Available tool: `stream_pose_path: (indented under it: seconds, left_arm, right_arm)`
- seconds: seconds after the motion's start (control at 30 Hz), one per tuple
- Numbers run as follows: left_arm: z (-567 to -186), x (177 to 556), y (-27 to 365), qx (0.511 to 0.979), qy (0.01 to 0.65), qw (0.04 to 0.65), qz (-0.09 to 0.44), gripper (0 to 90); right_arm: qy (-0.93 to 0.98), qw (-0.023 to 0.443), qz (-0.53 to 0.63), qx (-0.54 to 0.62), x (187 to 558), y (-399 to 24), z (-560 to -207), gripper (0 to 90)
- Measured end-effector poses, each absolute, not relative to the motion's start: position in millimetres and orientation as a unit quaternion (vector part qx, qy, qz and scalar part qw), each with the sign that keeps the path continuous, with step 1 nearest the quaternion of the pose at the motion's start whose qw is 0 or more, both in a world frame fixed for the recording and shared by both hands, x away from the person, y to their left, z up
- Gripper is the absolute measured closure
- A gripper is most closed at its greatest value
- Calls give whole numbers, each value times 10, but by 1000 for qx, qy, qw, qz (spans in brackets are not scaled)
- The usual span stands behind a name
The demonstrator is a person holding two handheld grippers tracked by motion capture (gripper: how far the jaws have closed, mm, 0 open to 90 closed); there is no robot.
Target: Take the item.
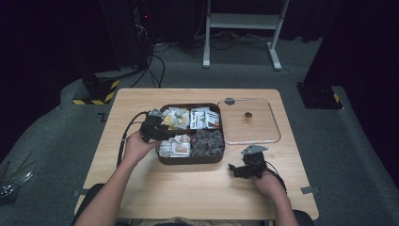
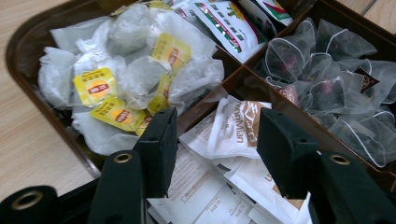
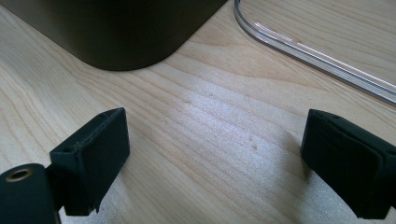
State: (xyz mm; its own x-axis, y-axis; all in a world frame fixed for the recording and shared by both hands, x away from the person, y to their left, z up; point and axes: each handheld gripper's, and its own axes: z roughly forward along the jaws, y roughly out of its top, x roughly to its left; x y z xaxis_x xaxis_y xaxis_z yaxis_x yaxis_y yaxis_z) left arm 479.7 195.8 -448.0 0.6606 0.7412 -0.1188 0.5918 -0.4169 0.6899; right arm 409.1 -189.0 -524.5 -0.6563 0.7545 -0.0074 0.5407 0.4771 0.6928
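Note:
A dark brown box [image 1: 161,157] with four compartments sits mid-table, full of tea bags and sachets. My left gripper [image 1: 162,132] hangs over its left side, open with nothing held. In the left gripper view its jaws stand apart above white sachets [image 2: 233,128]; yellow-tagged tea bags [image 2: 126,79] lie in the compartment beyond, and clear mesh pyramid bags [image 2: 327,65] to the right. My right gripper [image 1: 237,170] rests open on the bare wood by the box's near right corner [image 3: 116,32].
The box's clear lid [image 1: 249,121] lies flat on the table right of the box, its rim [image 3: 317,58] close ahead of the right gripper. Printed sachets [image 1: 204,117] fill the far right compartment. Bare tabletop [image 1: 188,188] spreads in front.

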Motion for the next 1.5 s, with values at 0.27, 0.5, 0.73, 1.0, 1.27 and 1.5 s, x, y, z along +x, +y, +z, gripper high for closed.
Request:
stream_pose_path:
  seconds: [0.27, 0.5, 0.73, 1.0, 1.27, 1.5]
  left_arm:
    - [-4536, 4833, 1802, 860, 378, 331, 93, 491]
    - [-4598, 4864, 1723, 870, 371, 313, 87, 487]
    - [-4682, 4913, 1691, 877, 373, 297, 66, 485]
    - [-4705, 4932, 1678, 877, 374, 296, 55, 564]
    - [-4693, 4928, 1692, 876, 375, 301, 45, 670]
    - [-4659, 4906, 1674, 872, 384, 299, 47, 792]
  right_arm:
    - [844, 157, 338, 384, 4079, -1893, -5245, 79]
    - [844, 158, 338, 384, 4077, -1893, -5245, 79]
    - [844, 158, 338, 385, 4076, -1893, -5245, 79]
    - [845, 158, 338, 384, 4076, -1894, -5245, 79]
    - [844, 158, 338, 384, 4075, -1894, -5245, 79]
    - [844, 158, 338, 386, 4070, -1893, -5245, 79]
